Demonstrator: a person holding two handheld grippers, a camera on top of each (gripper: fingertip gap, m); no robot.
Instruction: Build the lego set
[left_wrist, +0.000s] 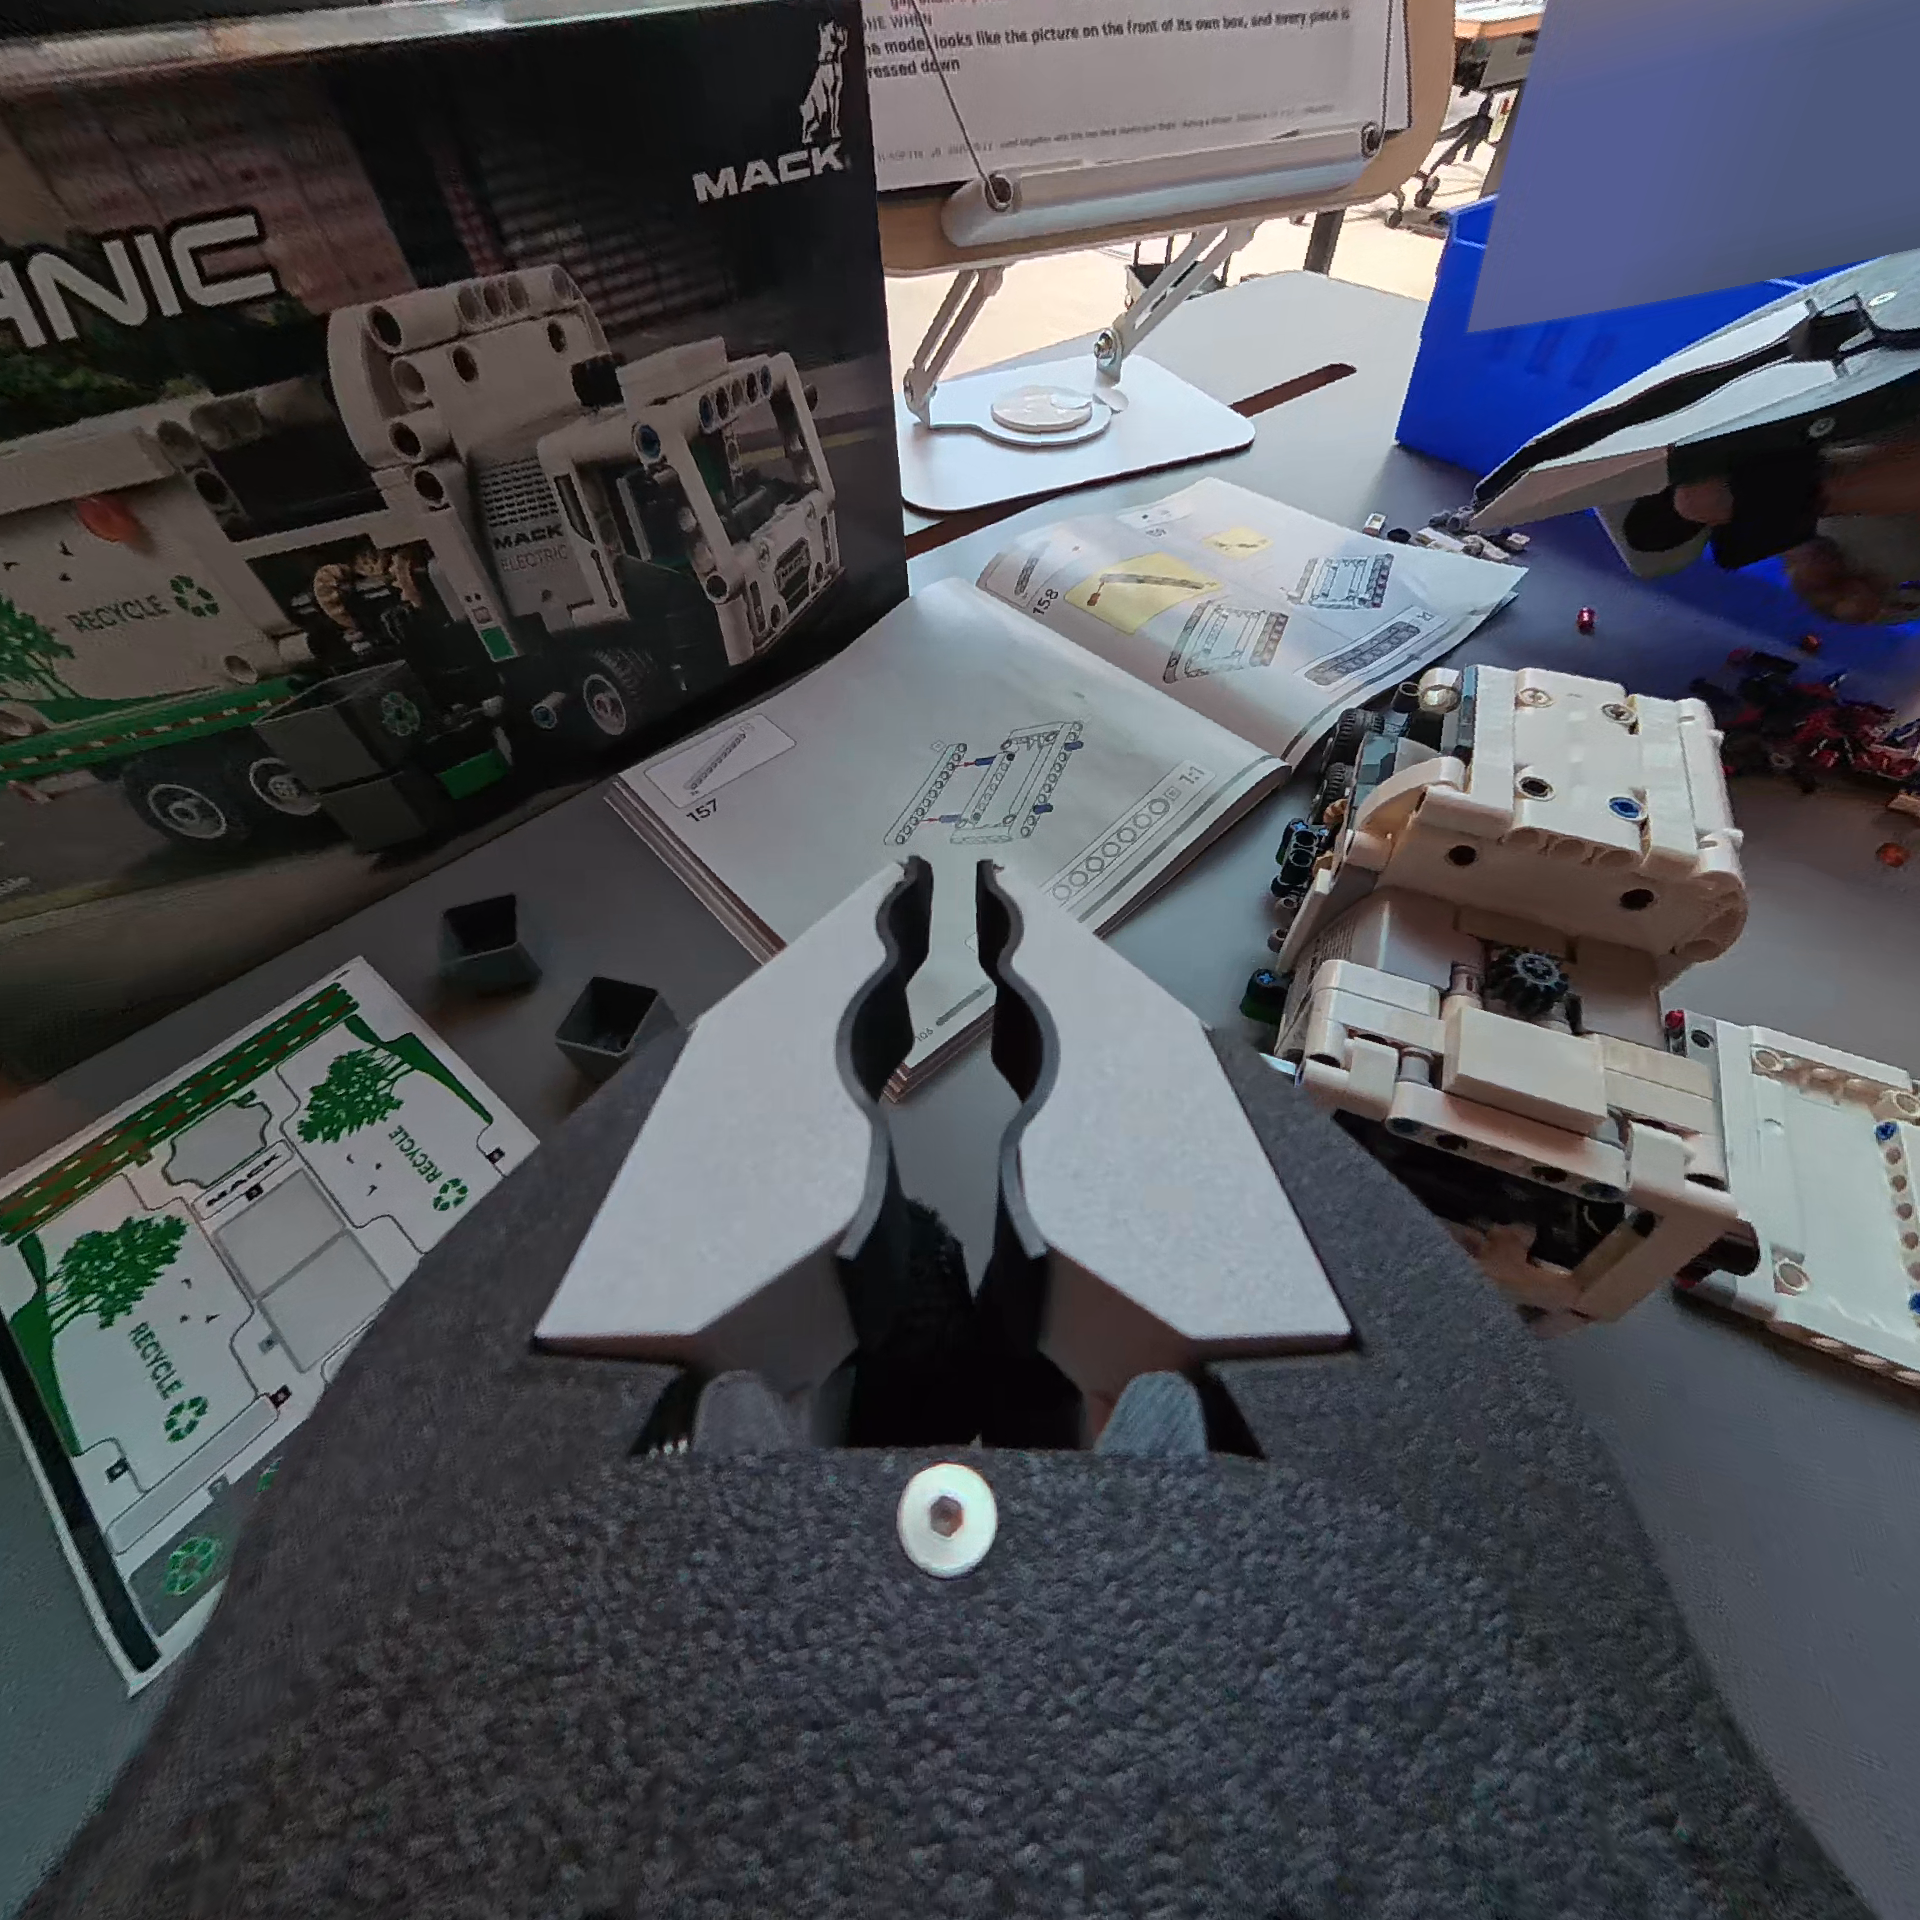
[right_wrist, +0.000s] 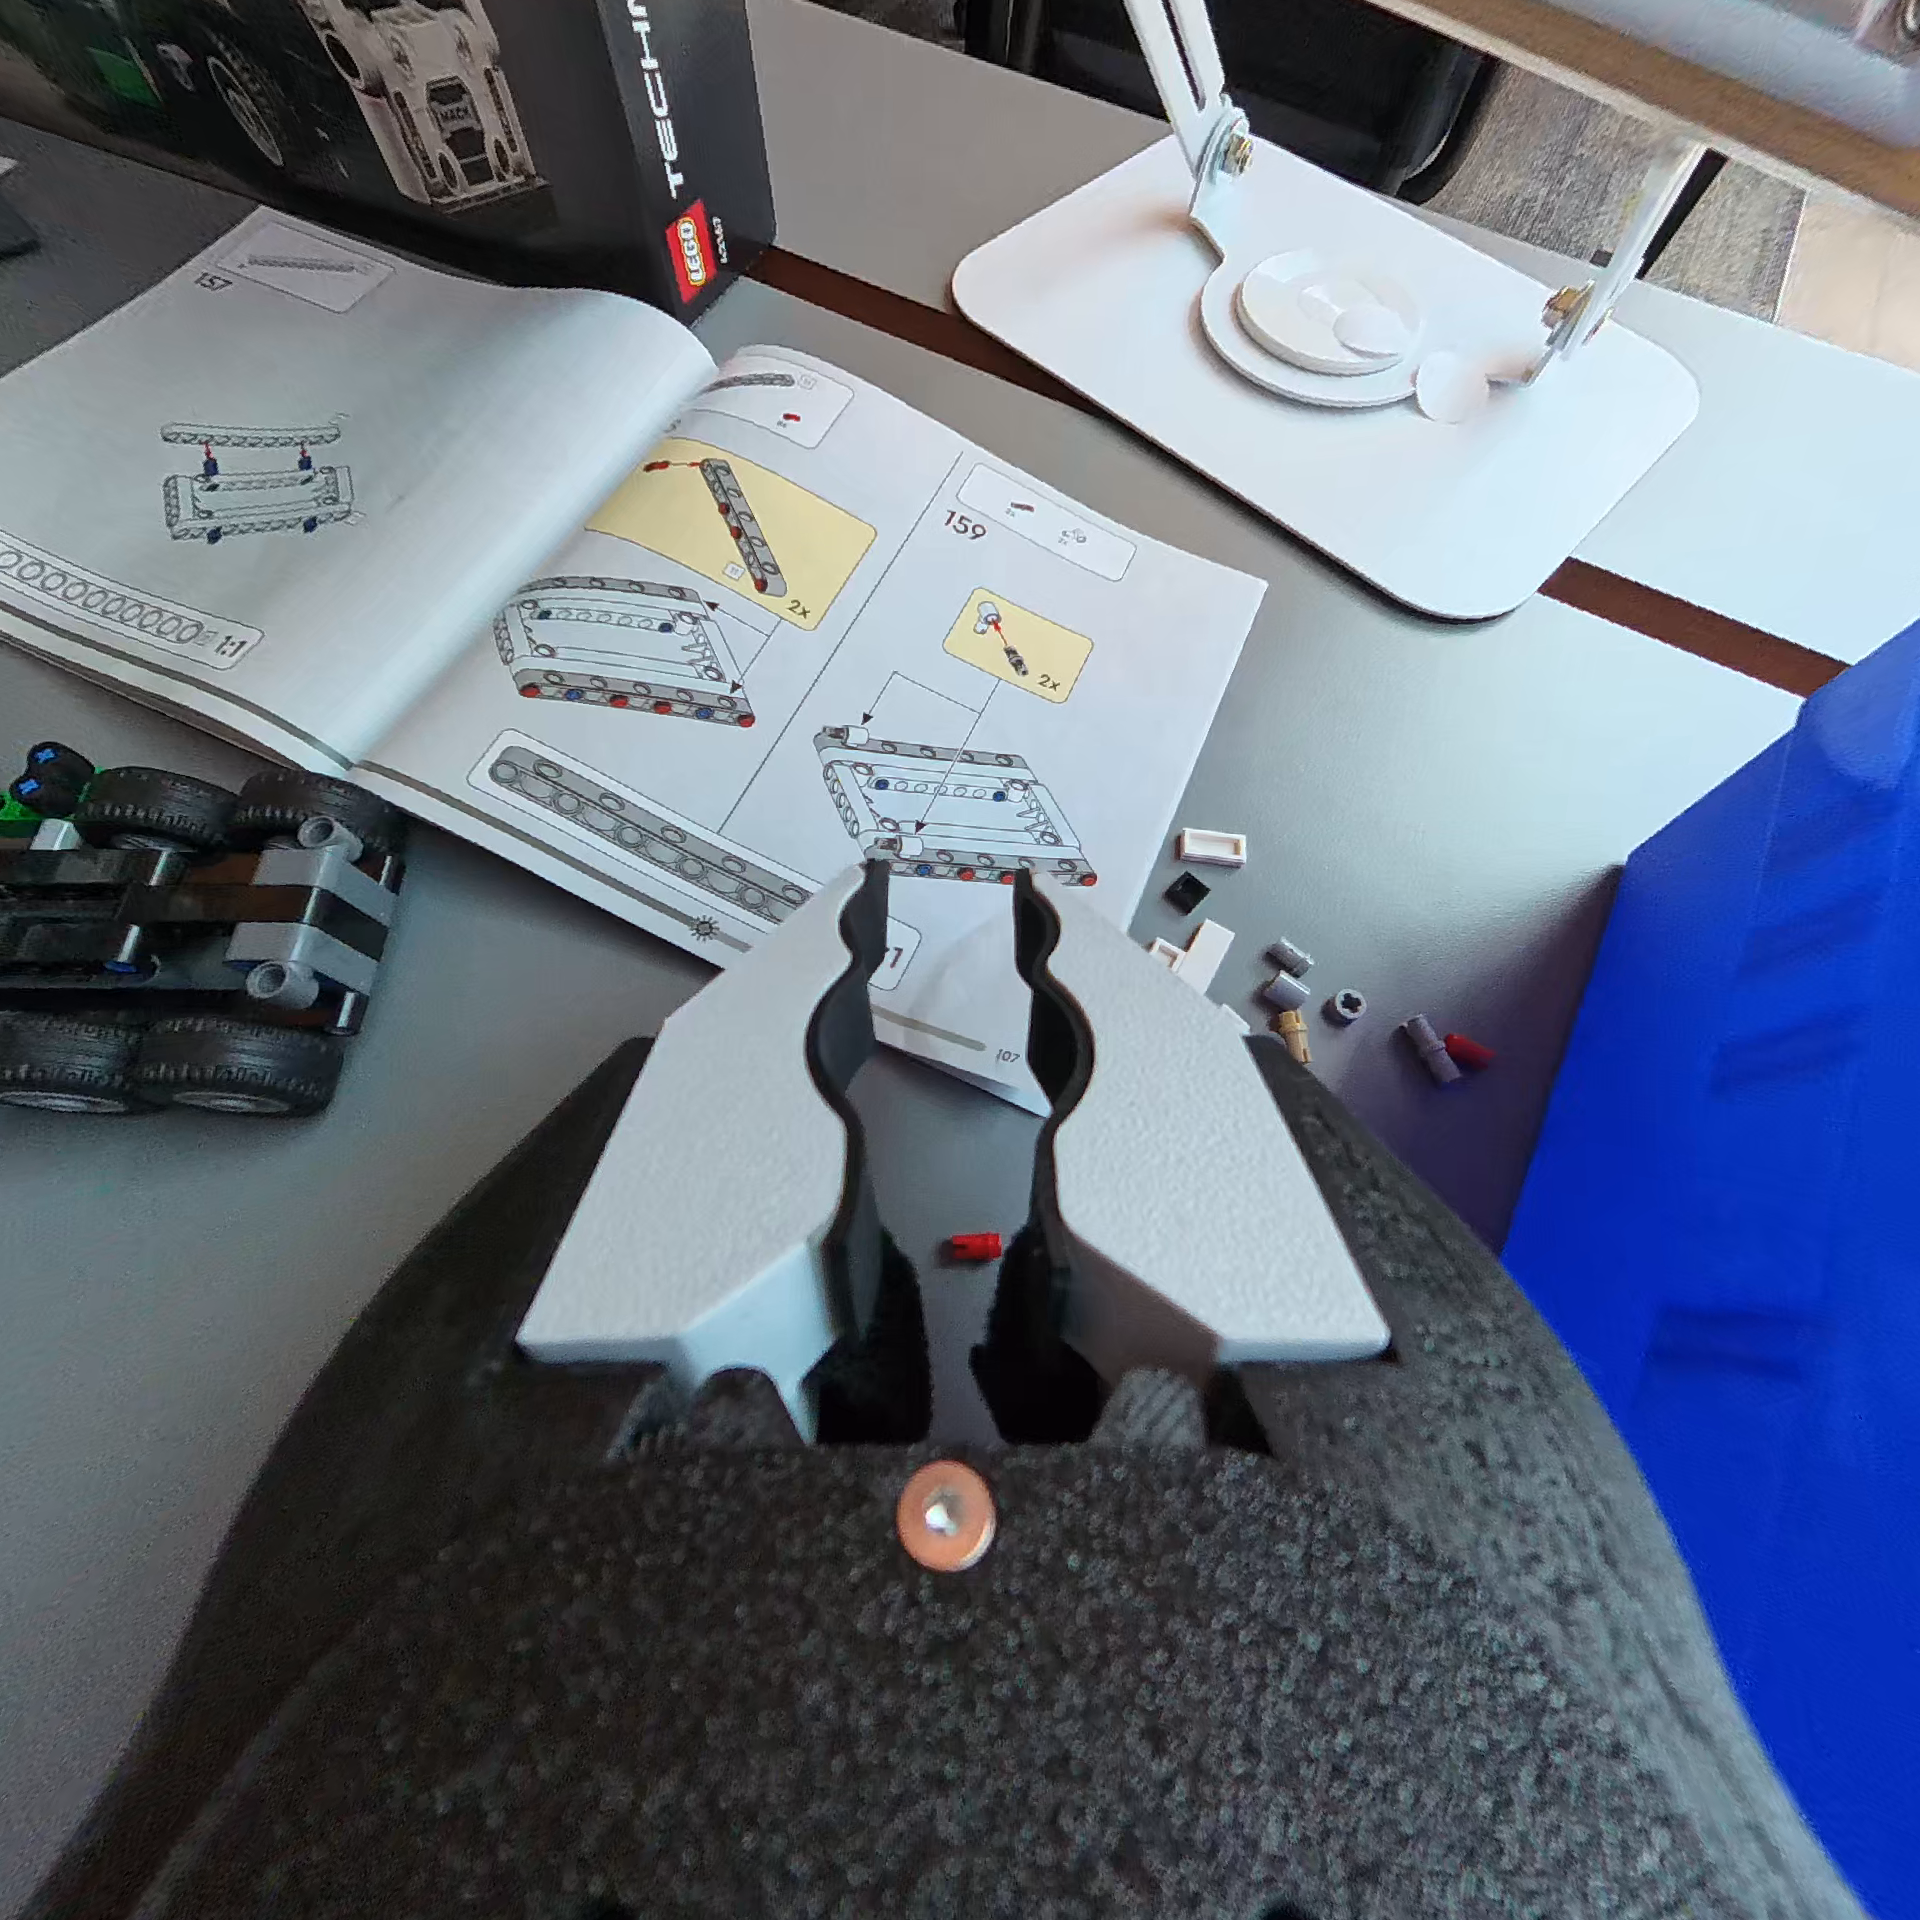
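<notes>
The half-built truck (left_wrist: 1517, 997) lies on its side on the grey bench (left_wrist: 1714, 1558), just right of the open instruction booklet (left_wrist: 997, 727). Its long axis runs from the booklet's right edge toward the near right; the white cab end lies close to the booklet.

The left hand-held gripper (left_wrist: 948, 878) hovers over the booklet's near edge, released, with only a narrow gap between its fingers and nothing in it. The right hand-held gripper (right_wrist: 948, 883) is also released, its gap wider and empty, tips over the booklet's near right corner.

Only the left wrist view shows the truck's white body, the box (left_wrist: 436, 436) standing behind the booklet and the sticker sheet (left_wrist: 208, 1278) left of it. Only the right wrist view shows the truck's black wheels, the small loose pieces (right_wrist: 1288, 987) right of the booklet, and a red pin (right_wrist: 977, 1247) on the bench, seen between the gripper's fingers.
</notes>
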